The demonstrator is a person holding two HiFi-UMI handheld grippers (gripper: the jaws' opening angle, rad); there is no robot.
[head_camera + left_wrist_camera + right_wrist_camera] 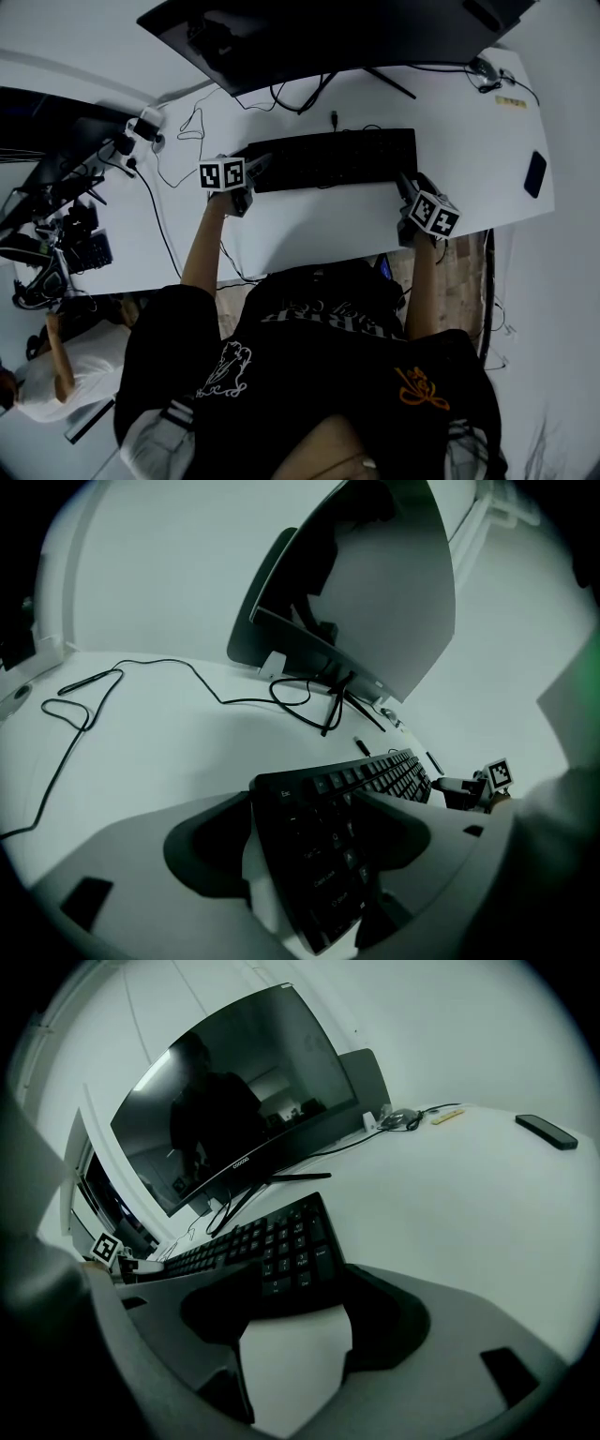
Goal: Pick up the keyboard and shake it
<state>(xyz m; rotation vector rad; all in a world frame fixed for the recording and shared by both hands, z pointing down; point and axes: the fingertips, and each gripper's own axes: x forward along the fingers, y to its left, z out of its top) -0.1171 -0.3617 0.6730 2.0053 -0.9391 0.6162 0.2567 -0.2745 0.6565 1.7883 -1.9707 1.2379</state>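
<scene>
A black keyboard (333, 159) lies flat on the white desk (469, 141), in front of the monitor. My left gripper (255, 173) is at its left end, jaws open wide, and the Esc corner of the keyboard (375, 780) sits between them without the pads pressing on it. At the right end my right gripper (405, 185) is open too. There the number-pad end of the keyboard (272, 1241) reaches just into the gap, with bare desk showing nearer the camera. In each gripper view the other gripper's marker cube shows at the keyboard's far end.
A large curved monitor (328, 37) on a stand rises behind the keyboard. Loose cables (187, 122) run over the desk's left part. A dark phone (535, 173) lies near the right edge. Cluttered gear (66, 234) and another person (47, 375) are to the left.
</scene>
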